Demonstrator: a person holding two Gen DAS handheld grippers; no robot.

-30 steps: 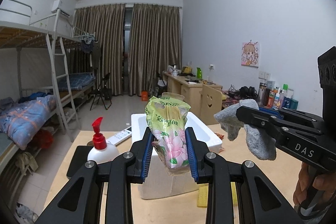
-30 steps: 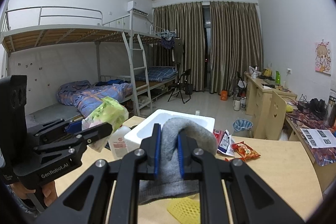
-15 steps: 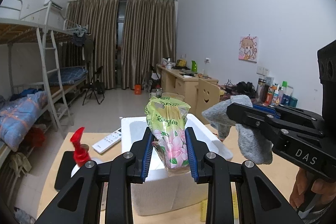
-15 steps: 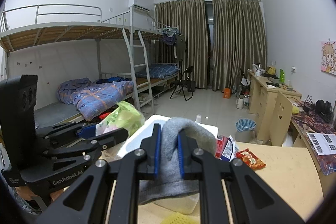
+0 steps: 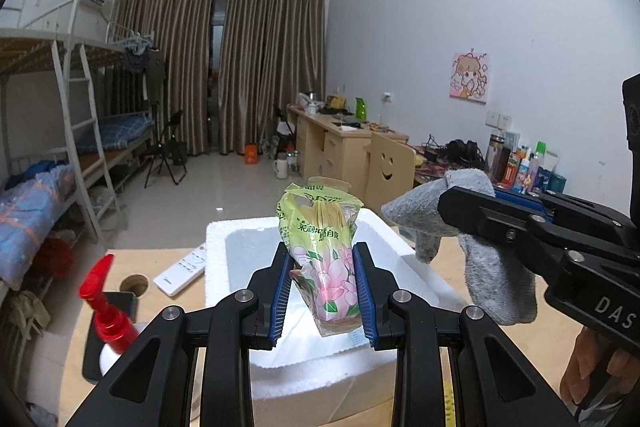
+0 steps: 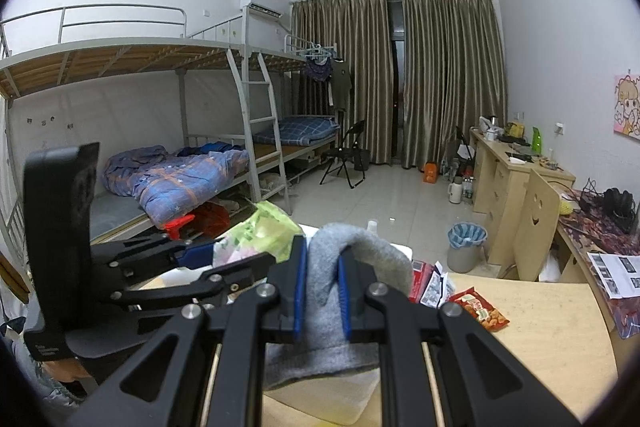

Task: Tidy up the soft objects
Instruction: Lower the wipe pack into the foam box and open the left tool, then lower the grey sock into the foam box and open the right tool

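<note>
Over a white foam box (image 5: 256, 239) on the wooden table (image 6: 552, 327), the left gripper (image 5: 322, 291) clamped a flowered tissue pack (image 5: 320, 243) while the right gripper (image 6: 322, 291) pinched a grey sock (image 6: 352, 251). Both soft items hung above the box's open mouth; what could be seen of its inside looked bare. Lowering each well inside before letting go seemed wisest, one at a time.

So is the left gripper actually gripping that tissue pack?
Touching. In the left wrist view the left gripper has both blue pads pressed against the tissue pack, held upright above the foam box.
</note>
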